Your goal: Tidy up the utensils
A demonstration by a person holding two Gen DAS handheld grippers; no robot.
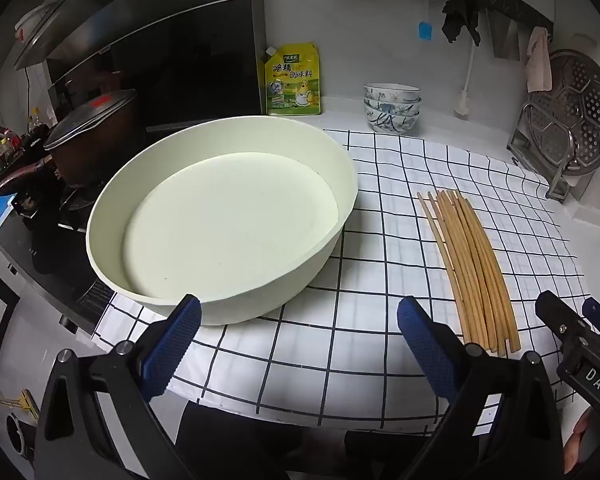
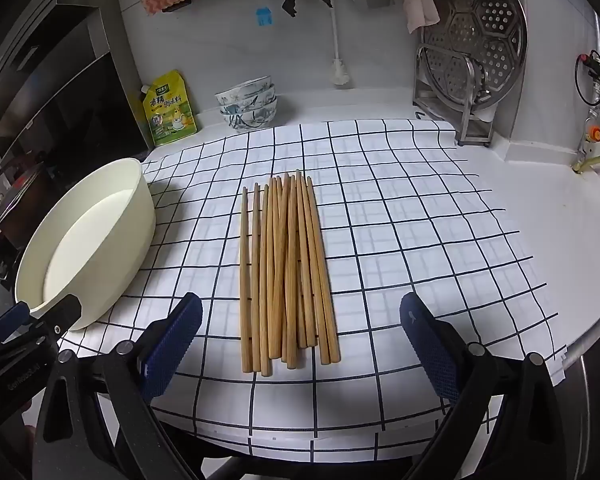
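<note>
Several wooden chopsticks (image 2: 288, 272) lie side by side in a loose bundle on the checked cloth (image 2: 400, 220); the left wrist view shows the chopsticks (image 1: 472, 264) at the right. A wide cream basin (image 1: 220, 216) with nothing inside stands to their left, seen as the basin (image 2: 88, 240) at the left edge of the right wrist view. My left gripper (image 1: 300, 320) is open in front of the basin's near rim, holding nothing. My right gripper (image 2: 300, 320) is open just short of the chopsticks' near ends, its fingers either side of the bundle and apart from it.
Stacked blue-patterned bowls (image 2: 248, 104) and a yellow seasoning pouch (image 2: 168, 110) stand at the back wall. A steel steamer plate on a rack (image 2: 472, 40) is at the back right. A stove with a lidded pot (image 1: 88, 136) lies left of the basin.
</note>
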